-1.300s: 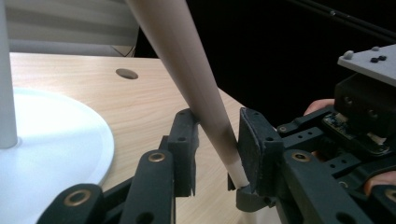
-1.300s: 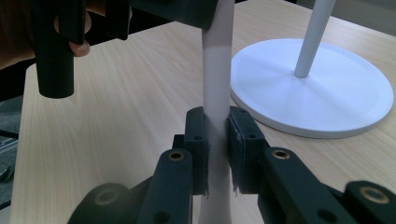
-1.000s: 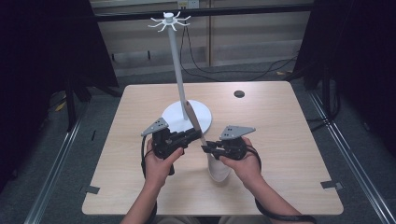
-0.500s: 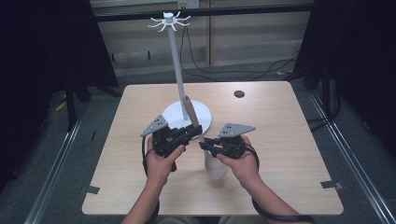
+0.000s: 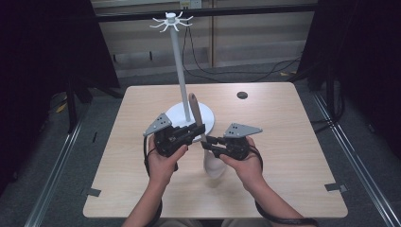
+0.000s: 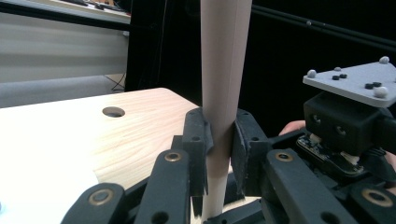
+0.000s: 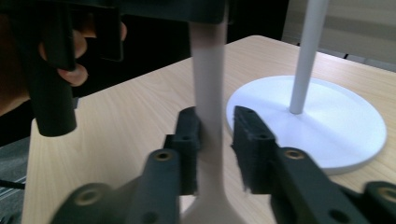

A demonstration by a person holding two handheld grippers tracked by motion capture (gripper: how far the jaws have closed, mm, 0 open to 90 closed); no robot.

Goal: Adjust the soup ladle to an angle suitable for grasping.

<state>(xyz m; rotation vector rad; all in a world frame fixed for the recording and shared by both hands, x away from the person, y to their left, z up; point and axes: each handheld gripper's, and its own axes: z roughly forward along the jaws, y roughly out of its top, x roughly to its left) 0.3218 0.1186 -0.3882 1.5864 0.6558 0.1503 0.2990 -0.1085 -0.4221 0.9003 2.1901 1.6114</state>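
A spatula with a wooden handle [image 5: 194, 109] and a white head [image 5: 213, 166] stands tilted on its head near the table's middle. My left gripper [image 5: 196, 130] is shut on the handle [image 6: 224, 70], with both pads pressed against it [image 6: 222, 140]. My right gripper [image 5: 208, 142] sits lower, around the pale neck [image 7: 208, 93]. Its jaws have just been opening: the neck is between them [image 7: 217, 135] and a gap shows at the right pad. The right gripper's body [image 6: 345, 126] lies close beside the left one.
A white stand with a round base [image 5: 208, 118] and a thin pole [image 5: 178, 71] topped by hooks [image 5: 171, 21] stands just behind the hands; its base [image 7: 327, 126] is close to the right jaws. A small hole [image 5: 242, 95] is in the tabletop farther back.
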